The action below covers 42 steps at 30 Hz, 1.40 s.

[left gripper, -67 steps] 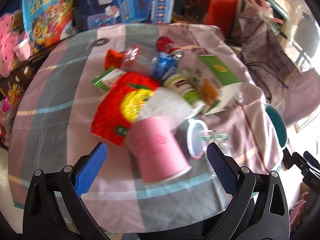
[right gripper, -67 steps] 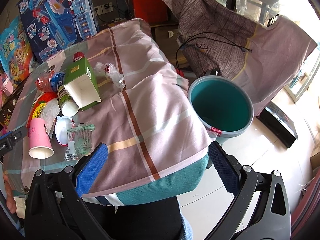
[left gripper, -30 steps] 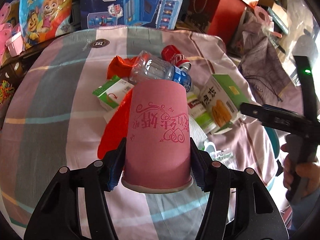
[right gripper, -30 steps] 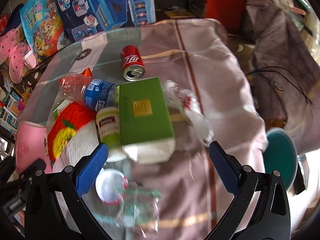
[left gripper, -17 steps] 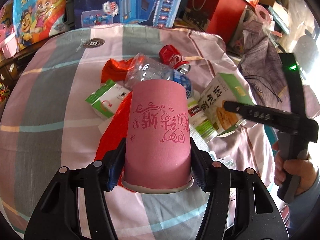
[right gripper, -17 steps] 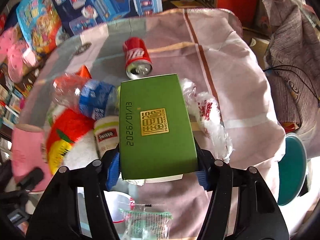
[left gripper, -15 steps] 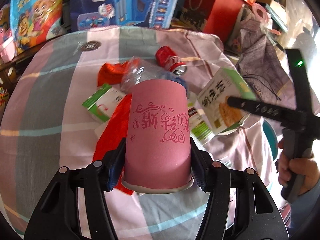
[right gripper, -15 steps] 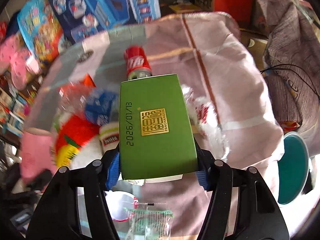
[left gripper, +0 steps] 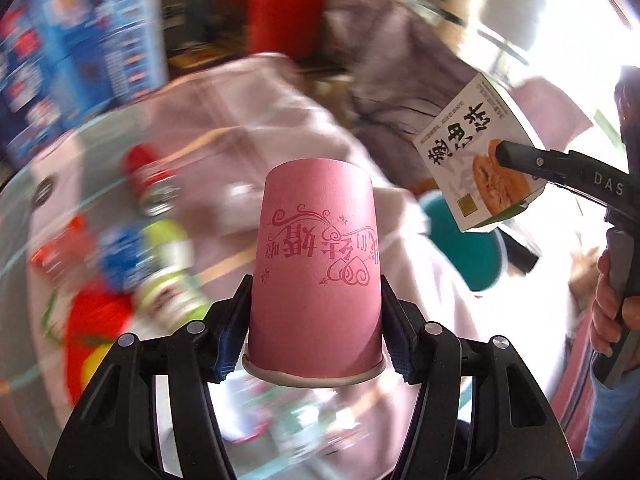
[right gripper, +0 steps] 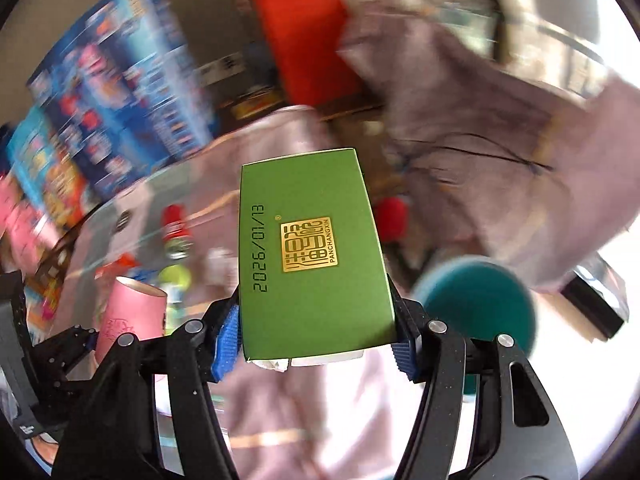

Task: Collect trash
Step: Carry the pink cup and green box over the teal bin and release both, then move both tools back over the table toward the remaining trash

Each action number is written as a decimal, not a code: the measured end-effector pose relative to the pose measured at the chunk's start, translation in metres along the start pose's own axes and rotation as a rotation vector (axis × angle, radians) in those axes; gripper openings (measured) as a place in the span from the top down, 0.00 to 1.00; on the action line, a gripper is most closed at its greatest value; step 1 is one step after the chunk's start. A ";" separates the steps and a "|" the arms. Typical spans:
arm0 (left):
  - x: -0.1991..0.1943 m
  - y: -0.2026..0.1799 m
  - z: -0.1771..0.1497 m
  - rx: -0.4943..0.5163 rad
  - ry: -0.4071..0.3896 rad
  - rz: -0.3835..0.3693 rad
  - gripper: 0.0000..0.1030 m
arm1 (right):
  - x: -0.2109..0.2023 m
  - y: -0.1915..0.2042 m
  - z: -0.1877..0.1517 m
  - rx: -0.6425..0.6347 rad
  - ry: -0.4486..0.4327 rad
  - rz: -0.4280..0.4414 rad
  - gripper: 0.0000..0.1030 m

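Since a second ago, right gripper (right gripper: 316, 344) clamped on the green box (right gripper: 312, 256) and lifted off the table, where before wide open above it; left gripper (left gripper: 312, 340) still clenched on the pink paper cup (left gripper: 316, 268). Both now swung toward the teal bin (right gripper: 476, 300) beyond the table's right edge, so likely two pieces ready for dropping. Only in the left view: the box's printed white face and the hand (left gripper: 612, 312) on the right handle; only in the right view: the date print and the cup's open rim.
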State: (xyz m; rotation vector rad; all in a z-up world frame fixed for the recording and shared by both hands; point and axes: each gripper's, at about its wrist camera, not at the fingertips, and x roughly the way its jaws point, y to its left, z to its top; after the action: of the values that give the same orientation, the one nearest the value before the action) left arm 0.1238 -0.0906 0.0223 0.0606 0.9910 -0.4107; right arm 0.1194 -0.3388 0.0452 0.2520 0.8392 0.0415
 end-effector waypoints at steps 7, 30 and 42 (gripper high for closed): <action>0.072 -0.109 0.033 0.167 0.106 -0.114 0.42 | -0.008 -0.120 -0.021 0.184 0.003 -0.121 0.43; 0.228 -0.218 0.049 0.331 0.352 -0.105 0.35 | 0.097 -0.230 -0.066 0.432 0.231 -0.098 0.39; 0.222 -0.208 0.043 0.306 0.344 -0.073 0.18 | 0.085 -0.232 -0.063 0.449 0.211 -0.116 0.20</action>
State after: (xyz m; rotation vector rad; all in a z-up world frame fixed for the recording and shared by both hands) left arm 0.1884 -0.3608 -0.1080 0.3831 1.2641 -0.6306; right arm 0.1152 -0.5388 -0.1125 0.6283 1.0672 -0.2358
